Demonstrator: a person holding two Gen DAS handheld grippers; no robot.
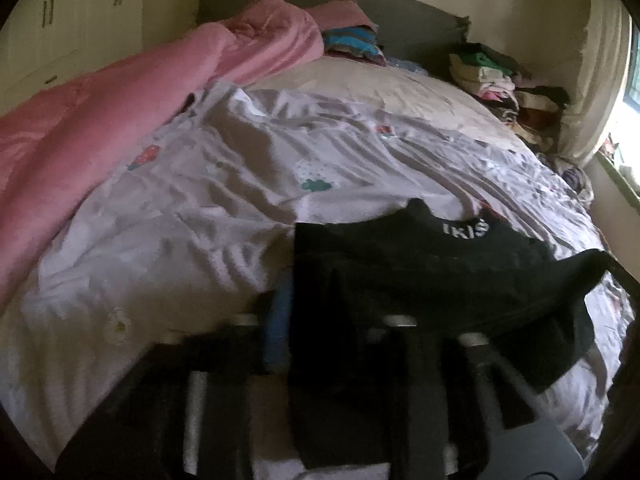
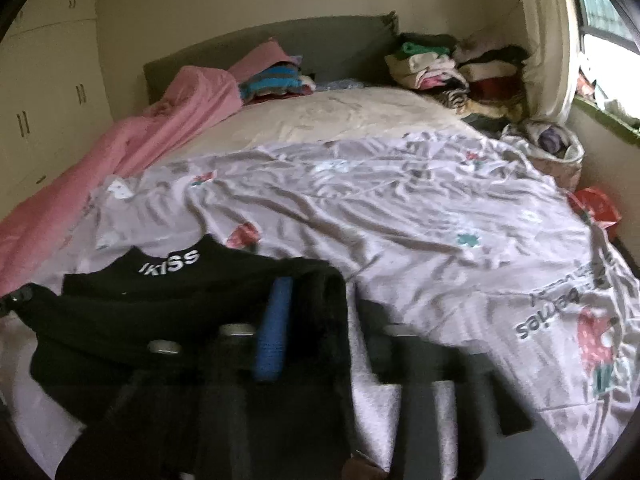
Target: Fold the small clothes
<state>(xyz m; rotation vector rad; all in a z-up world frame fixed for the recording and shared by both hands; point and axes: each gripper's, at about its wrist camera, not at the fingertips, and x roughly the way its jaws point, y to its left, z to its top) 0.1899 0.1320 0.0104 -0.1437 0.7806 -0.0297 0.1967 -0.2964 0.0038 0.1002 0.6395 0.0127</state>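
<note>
Garment: a black fabric top with white lettering (image 1: 420,264) is laid on the wrinkled pale printed bedsheet (image 1: 180,208).
Left gripper (image 1: 340,320): jaws parted, garment edge draped between, not clamped.
Right gripper (image 2: 320,320): jaws parted, garment edge likewise unclamped.

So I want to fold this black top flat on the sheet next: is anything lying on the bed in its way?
Nothing visible. The black top already lies on the printed sheet, which is wrinkled but bare around it. The pink quilt and the clothes pile sit well off, toward the bed's edge and head.
</note>
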